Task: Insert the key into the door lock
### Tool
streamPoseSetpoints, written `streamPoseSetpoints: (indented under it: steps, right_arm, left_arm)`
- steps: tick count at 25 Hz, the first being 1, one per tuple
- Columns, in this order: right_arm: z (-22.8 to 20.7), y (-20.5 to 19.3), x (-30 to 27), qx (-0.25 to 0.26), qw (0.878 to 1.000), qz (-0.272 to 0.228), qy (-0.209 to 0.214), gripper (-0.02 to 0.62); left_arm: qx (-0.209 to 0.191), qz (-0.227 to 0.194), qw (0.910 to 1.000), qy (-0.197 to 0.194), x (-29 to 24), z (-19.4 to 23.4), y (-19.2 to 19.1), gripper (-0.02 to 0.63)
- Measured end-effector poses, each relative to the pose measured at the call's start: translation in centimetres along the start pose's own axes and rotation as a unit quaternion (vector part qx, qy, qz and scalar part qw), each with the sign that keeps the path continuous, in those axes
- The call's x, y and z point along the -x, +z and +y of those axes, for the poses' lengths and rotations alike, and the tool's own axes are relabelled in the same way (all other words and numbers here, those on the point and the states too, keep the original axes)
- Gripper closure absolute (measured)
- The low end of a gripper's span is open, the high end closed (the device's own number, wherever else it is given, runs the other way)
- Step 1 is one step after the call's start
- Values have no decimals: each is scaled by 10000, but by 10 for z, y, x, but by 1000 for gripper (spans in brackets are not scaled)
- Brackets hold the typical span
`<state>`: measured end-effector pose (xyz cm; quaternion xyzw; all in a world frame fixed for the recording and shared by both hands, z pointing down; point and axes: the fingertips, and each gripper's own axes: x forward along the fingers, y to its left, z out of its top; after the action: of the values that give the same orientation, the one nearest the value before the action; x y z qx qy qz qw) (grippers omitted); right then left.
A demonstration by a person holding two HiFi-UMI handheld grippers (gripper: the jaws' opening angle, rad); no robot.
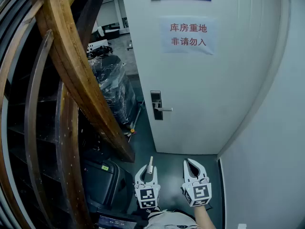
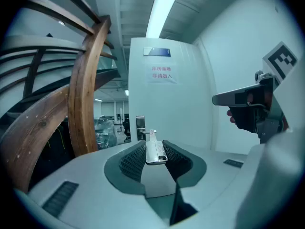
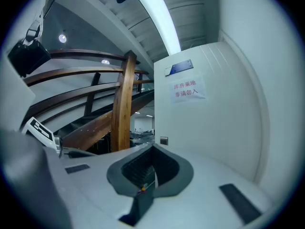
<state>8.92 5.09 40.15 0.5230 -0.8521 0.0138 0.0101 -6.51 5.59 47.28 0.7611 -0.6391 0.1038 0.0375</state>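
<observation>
The big white door [image 1: 224, 94] stands far ahead, with a paper sign [image 1: 188, 35] high up on it. Thick curved wooden beams [image 1: 71, 66] fill the left side, and behind them sits something wrapped in shiny plastic [image 1: 112, 87]. The door lock [image 1: 156, 105] is on the left edge of the door, with a small handle [image 1: 165, 109] poking out to the right. Both grippers are near the person, low down and well apart from the door. The left gripper [image 1: 148, 173] squeezes the key [image 1: 150, 165] between its jaws, and the key's long side points away, straight at the far lock. The right gripper [image 1: 192, 165] is just beside it on the right, pinched closed with nothing in it. The left gripper is a bit nearer the lock's side, so I think it must go forward a good way. The lock is small from here, and I cannot make out the keyhole.
</observation>
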Motion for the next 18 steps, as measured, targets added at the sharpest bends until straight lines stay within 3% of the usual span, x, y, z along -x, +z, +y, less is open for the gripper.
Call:
streamPoseSetpoints:
  steps: [18]
  right_arm:
    - [-15, -8, 31, -36, 9995, 61, 294, 589]
  left_arm:
    - [184, 251, 9994, 134, -5, -24, -21, 489]
